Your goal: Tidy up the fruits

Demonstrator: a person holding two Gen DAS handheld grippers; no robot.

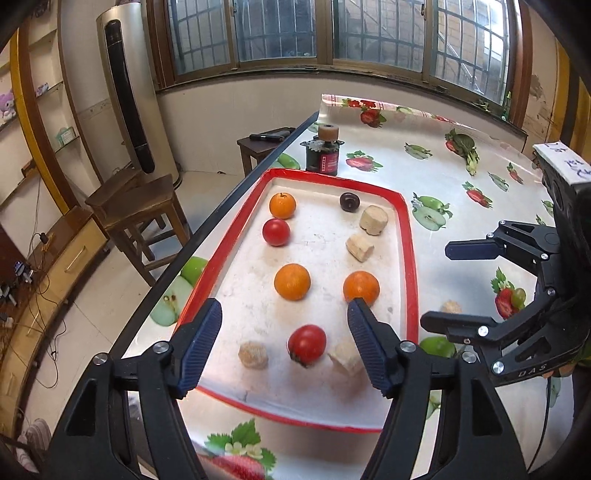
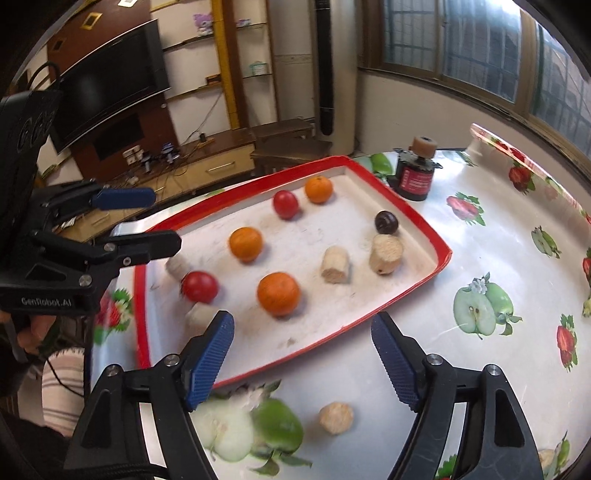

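Ten pieces sit in tray (image 1: pixel 404 236), one pale chunk (image 2: pixel 335 417) left on counter (image 2: pixel 480 369); both tools (image 1: pixel 284 328) (image 2: pixel 303 343) apart, empty.

Daylight from the windows (image 1: pixel 332 33) glares on the glossy tablecloth (image 1: pixel 424 173); fisheye bending darkens the corners, right view slightly motion-blurred.
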